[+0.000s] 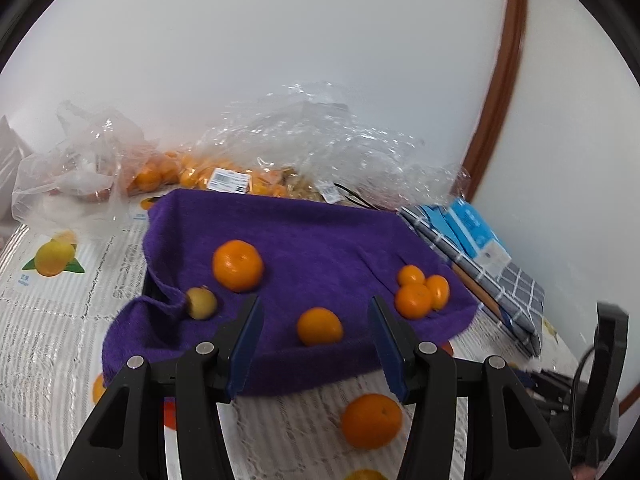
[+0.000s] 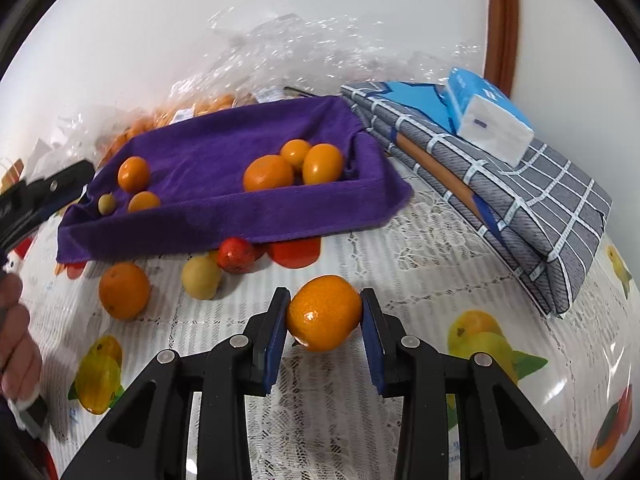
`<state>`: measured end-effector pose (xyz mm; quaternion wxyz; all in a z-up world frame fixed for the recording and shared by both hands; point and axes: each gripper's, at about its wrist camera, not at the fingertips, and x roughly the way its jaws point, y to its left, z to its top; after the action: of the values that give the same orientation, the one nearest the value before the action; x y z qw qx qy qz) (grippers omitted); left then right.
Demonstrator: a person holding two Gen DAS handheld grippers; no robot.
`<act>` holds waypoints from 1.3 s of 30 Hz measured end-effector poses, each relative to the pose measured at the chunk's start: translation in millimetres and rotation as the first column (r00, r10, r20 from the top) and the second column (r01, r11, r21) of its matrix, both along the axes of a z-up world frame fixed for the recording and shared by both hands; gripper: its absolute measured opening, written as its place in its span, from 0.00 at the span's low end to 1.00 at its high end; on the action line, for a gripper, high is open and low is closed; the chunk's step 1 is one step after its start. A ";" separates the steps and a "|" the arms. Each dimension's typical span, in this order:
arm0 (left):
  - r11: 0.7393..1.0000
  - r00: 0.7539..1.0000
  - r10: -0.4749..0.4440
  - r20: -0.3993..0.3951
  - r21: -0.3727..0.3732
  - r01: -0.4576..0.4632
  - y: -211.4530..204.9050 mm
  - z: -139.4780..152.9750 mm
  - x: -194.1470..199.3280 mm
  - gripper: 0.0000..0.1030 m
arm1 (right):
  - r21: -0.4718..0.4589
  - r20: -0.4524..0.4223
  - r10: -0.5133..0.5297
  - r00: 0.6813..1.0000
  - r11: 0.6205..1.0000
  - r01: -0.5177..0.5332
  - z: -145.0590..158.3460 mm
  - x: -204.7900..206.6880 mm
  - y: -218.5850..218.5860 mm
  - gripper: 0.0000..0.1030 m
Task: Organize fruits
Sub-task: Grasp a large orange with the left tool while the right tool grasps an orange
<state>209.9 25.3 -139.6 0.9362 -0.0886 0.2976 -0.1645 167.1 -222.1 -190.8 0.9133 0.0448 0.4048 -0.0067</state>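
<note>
Home setting: desk under fruit-printed lace-pattern plastic tablecloth [image 2: 420, 240], blue-white tissue pack [image 2: 486, 114] beside purple towel-lined tray [image 2: 224, 216], white wall behind.

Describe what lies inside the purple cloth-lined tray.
Inside the purple cloth-lined tray: five orange fruits, three clustered right, plus one small yellowish fruit. The cloth hides the tray itself.
</note>
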 end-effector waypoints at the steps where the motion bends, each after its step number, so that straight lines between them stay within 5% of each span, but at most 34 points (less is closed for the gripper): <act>1: 1.000 1.000 -0.004 0.000 0.008 0.004 -2.4 -0.8 -2.6 0.50 | 0.003 0.004 -0.003 1.000 1.000 0.003 0.4 0.0 -0.6 0.34; 22: 0.977 0.981 -0.179 -0.072 0.103 0.186 -32.9 -17.1 -25.1 0.50 | 0.103 0.057 -0.055 0.997 0.993 0.049 4.7 -8.2 -17.1 0.34; 37: 0.947 0.945 -0.216 -0.246 0.182 0.264 -55.6 -42.7 -14.8 0.50 | 0.117 0.053 -0.047 0.997 0.992 0.041 3.6 -7.8 -17.3 0.34; 39: 0.949 0.943 -0.215 -0.253 0.173 0.262 -54.3 -43.7 -13.2 0.41 | 0.116 0.050 -0.044 0.998 0.993 0.038 3.4 -7.4 -17.4 0.34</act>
<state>196.7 -29.0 -183.3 0.8724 0.0265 0.4283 -0.2343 159.8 -239.5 -187.4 0.9192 0.1058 0.3793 -0.0009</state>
